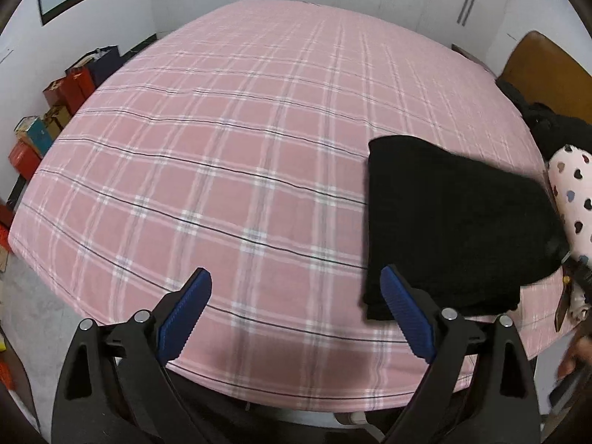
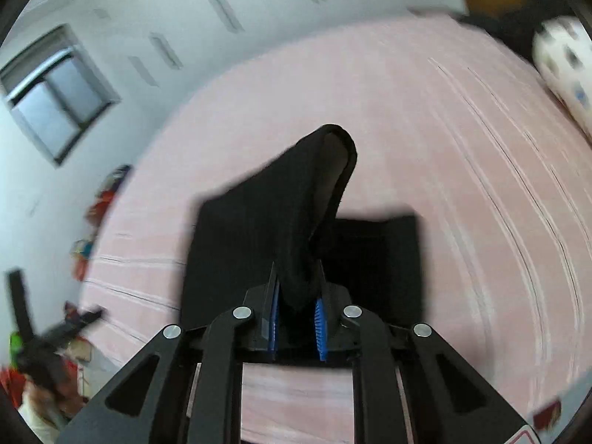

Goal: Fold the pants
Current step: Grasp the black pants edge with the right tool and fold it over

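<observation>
Black pants (image 1: 455,222) lie folded into a compact stack on the right side of the pink plaid bed (image 1: 229,155). My left gripper (image 1: 296,288) hangs open over the near edge of the bed, just left of the stack, with nothing between its blue pads (image 1: 185,314). In the blurred right wrist view my right gripper (image 2: 298,292) is shut on a fold of the black pants (image 2: 296,199), which rises in a peak from the jaws while the rest of the cloth lies flat on the bed (image 2: 425,129).
Red and blue boxes and bags (image 1: 55,111) line the floor along the left wall. A white pillow with heart prints (image 1: 573,192) and dark clothing (image 1: 547,125) sit at the bed's right end by a wooden headboard (image 1: 547,66). White wardrobe doors stand behind the bed.
</observation>
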A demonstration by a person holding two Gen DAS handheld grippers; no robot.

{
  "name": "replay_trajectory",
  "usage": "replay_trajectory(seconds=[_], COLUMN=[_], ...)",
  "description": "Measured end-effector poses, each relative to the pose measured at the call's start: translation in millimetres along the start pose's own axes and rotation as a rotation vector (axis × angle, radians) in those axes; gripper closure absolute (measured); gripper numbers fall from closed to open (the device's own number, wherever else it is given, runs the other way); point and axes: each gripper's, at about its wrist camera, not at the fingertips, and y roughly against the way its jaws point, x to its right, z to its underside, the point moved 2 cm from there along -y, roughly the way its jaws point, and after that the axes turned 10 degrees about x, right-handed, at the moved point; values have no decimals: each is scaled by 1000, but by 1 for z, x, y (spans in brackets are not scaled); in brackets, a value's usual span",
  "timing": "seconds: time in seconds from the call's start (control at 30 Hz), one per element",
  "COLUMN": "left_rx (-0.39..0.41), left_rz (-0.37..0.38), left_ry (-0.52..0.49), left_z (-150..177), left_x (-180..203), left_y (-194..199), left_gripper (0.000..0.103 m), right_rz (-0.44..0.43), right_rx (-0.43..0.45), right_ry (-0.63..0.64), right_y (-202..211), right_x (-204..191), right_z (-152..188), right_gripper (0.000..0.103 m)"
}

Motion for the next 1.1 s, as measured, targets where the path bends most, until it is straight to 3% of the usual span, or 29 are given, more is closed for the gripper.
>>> replay_trajectory(seconds=[0.07,0.1,0.27,0.3,0.37,0.47,0.57,0.6,0.63,0.67,0.7,0.77,0.87,0.9,1.0,1.03,1.1], left_rx=[-12,-19,-59,-65,-76,-76,-75,-75,-74,-70,-69,-61,-57,-64,-89,-99,-110], left_rz=[4,7,13,20,32,31,30,31,31,27,23,15,10,13,26,39,58], left_ry=[-25,-35,-67,-62,-52,-57,-61,-63,-64,-65,-67,-76,-77,-72,-46,-34,-25], left_z=[4,5,9,9,8,6,4,3,2,0,-2,-5,-9,-10,-10,-11,-11], left_x=[13,19,40,41,45,49,51,51,52,51,50,46,41,40,42,44,47], left_y=[-3,-5,-18,-20,-26,-30,-32,-33,-33,-33,-34,-34,-41,-46,-56,-59,-62], left_gripper=[13,13,13,13,13,13,13,13,13,13,13,13,12,13,12,12,12], right_rz=[74,63,37,25,5,9,23,45,22,6,13,-2,12,24,146,126,90], right_rx=[-91,-115,-89,-84,-47,-6,-20,-53,-87,-129,-114,8,101,84,-131,-103,-8], right_ry=[-24,-44,-58,-53,-44,-3,39,58,70,87,112,170,122,101,92,55,-48], right_y=[-28,-38,-32,-30,-29,-34,-69,-87,-94,-103,-100,-68,-44,-52,-108,-103,-73], right_x=[31,38,24,19,22,19,14,15,11,6,-2,-24,-17,-8,27,32,39], right_z=[29,41,29,24,10,-18,-41,-43,-37,-39,-43,-63,-80,-78,-42,-39,-35], right_gripper=[87,85,77,72,49,35,22,22,45,81,81,83,82,81,74,73,54])
